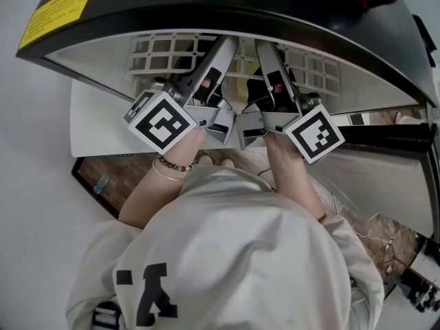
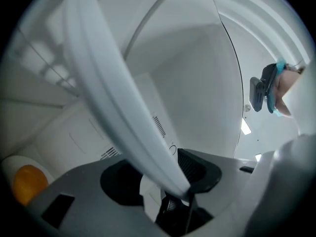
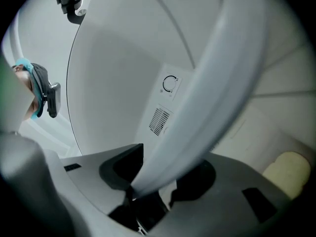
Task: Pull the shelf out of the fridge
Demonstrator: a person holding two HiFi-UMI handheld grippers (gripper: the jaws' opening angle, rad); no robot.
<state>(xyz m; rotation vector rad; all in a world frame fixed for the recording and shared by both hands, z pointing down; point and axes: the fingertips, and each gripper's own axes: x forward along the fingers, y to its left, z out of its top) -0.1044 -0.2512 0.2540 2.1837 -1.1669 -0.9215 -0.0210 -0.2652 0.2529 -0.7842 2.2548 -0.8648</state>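
From above, the fridge's white wire shelf (image 1: 165, 50) shows under the black fridge top. Both grippers reach in side by side at its front edge, the left gripper (image 1: 223, 47) beside the right gripper (image 1: 269, 52). In the left gripper view the shelf's white front bar (image 2: 113, 93) runs down into the left gripper (image 2: 165, 181), whose jaws are closed round it. In the right gripper view the same bar (image 3: 212, 98) slants into the right gripper (image 3: 153, 181), gripped the same way. The fingertips are hidden in the head view.
The fridge's black top (image 1: 206, 5) carries a yellow label (image 1: 58, 9). Its white back wall has a vent (image 3: 159, 120) and a dial (image 3: 170, 83). An orange round thing (image 2: 27, 181) sits low left inside, a pale one (image 3: 289, 167) low right. A dark rail (image 1: 392, 139) lies right.
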